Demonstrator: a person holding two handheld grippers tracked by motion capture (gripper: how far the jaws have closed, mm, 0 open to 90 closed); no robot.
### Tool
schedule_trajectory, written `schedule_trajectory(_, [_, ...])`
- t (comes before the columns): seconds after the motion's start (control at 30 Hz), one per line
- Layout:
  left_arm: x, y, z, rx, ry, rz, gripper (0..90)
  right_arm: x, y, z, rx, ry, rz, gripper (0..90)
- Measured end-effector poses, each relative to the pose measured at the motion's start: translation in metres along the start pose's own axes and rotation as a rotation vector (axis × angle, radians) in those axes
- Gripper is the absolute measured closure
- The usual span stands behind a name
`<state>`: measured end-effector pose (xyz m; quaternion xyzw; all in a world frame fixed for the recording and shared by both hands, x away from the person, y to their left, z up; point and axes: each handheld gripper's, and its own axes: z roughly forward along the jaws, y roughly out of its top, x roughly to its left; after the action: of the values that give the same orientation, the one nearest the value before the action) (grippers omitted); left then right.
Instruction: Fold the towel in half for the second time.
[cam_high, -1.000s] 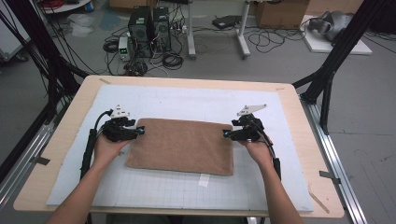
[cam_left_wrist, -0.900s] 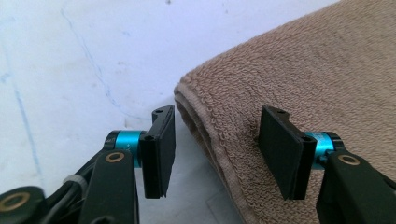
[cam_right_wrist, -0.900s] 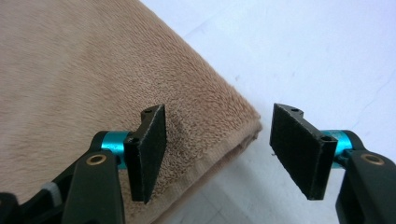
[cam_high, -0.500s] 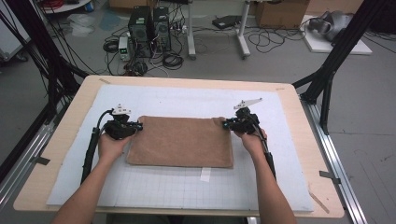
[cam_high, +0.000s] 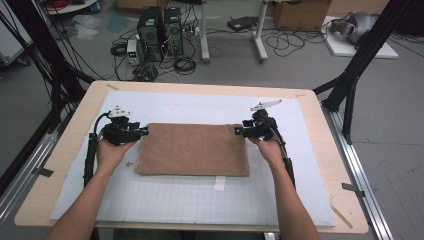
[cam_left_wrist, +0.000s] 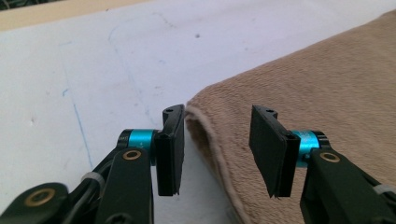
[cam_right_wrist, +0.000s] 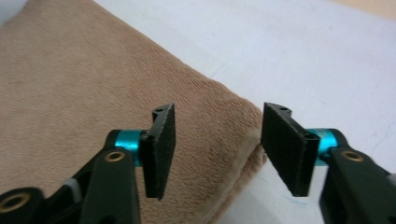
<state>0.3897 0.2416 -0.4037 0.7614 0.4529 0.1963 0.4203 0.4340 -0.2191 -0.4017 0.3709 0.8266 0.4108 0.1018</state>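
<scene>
left gripper (cam_high: 144, 131): jaws just opened back up, gaping around the towel's far left corner, not pinching it
towel (cam_high: 195, 149): flat on the white mat (cam_high: 200, 200), mid-table
right gripper (cam_high: 239, 131): same, reopened, straddling the far right corner, holding nothing

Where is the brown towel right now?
In the high view, the folded brown towel lies flat mid-table on the white mat, between the left gripper and right gripper, at its far corners.

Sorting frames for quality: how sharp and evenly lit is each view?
High view: soft, flat even light, towel clear. Left gripper view: fingers sharp, towel's far part blurs. Right gripper view: softer overall, near fingers a bit blurred, pale mat bright without detail.
</scene>
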Motion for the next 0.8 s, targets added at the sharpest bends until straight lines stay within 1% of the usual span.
schedule_trajectory(0.13, [-0.005, -0.001, -0.004, 0.0, -0.024, 0.01, 50.3, 0.009, 0.003, -0.007, -0.036, 0.007, 0.001, 36.4])
schedule_trajectory(0.23, [-0.006, -0.002, -0.006, -0.007, -0.05, 0.002, 46.8, 0.015, 0.002, -0.009, -0.054, 0.012, -0.012, 32.4])
schedule_trajectory(0.3, [-0.009, -0.004, -0.007, 0.003, -0.07, 0.004, 43.1, 0.018, 0.0, -0.01, -0.058, 0.014, -0.014, 29.4])
schedule_trajectory(0.37, [-0.011, -0.005, -0.008, 0.004, -0.082, 0.012, 40.1, 0.021, -0.002, -0.011, -0.068, 0.024, -0.009, 25.7])
schedule_trajectory(0.43, [-0.013, -0.008, -0.009, 0.012, -0.092, 0.011, 37.2, 0.025, -0.004, -0.011, -0.083, 0.02, -0.012, 23.0])
schedule_trajectory(0.5, [-0.015, -0.009, -0.01, 0.027, -0.1, 0.02, 34.1, 0.029, -0.006, -0.011, -0.08, 0.022, -0.024, 21.3])
schedule_trajectory(0.6, [-0.018, -0.012, -0.015, 0.006, -0.103, 0.033, 31.9, 0.035, -0.007, -0.012, -0.07, 0.033, -0.038, 19.6])
schedule_trajectory(0.73, [-0.019, -0.014, -0.02, 0.007, -0.105, 0.041, 28.6, 0.043, -0.007, -0.014, -0.071, 0.03, -0.07, 17.6])
schedule_trajectory(0.8, [-0.019, -0.015, -0.022, 0.006, -0.106, 0.041, 28.1, 0.045, -0.008, -0.016, -0.065, 0.035, -0.071, 16.8])
